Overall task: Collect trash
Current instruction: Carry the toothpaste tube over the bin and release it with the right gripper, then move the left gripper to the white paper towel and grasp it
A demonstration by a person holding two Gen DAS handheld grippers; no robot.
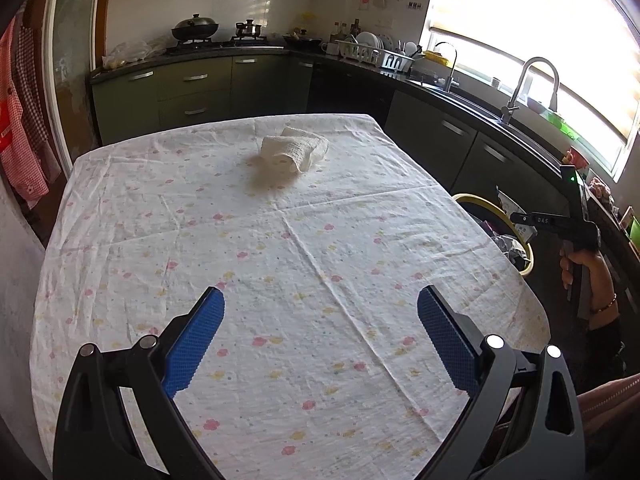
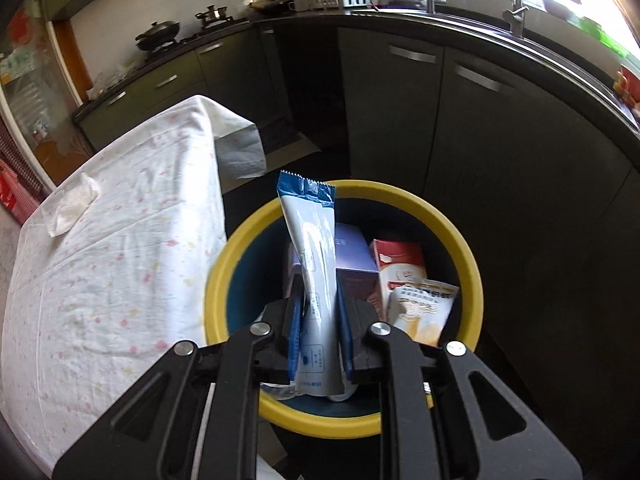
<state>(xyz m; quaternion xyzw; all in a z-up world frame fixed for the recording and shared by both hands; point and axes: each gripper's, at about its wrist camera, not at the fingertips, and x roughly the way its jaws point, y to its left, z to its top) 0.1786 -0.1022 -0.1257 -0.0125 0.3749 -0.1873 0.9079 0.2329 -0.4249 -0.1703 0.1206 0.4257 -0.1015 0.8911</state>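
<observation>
My right gripper is shut on a white and blue snack wrapper and holds it upright over the yellow-rimmed bin. The bin holds a purple box, a red and white carton and an orange pouch. My left gripper is open and empty above the near part of the table with the floral cloth. A folded white towel lies near the table's far edge. The right gripper and the bin show at the table's right side.
Dark kitchen cabinets curve close behind the bin. A sink with a tall tap and a dish rack stand on the counter. The towel and table edge lie left of the bin.
</observation>
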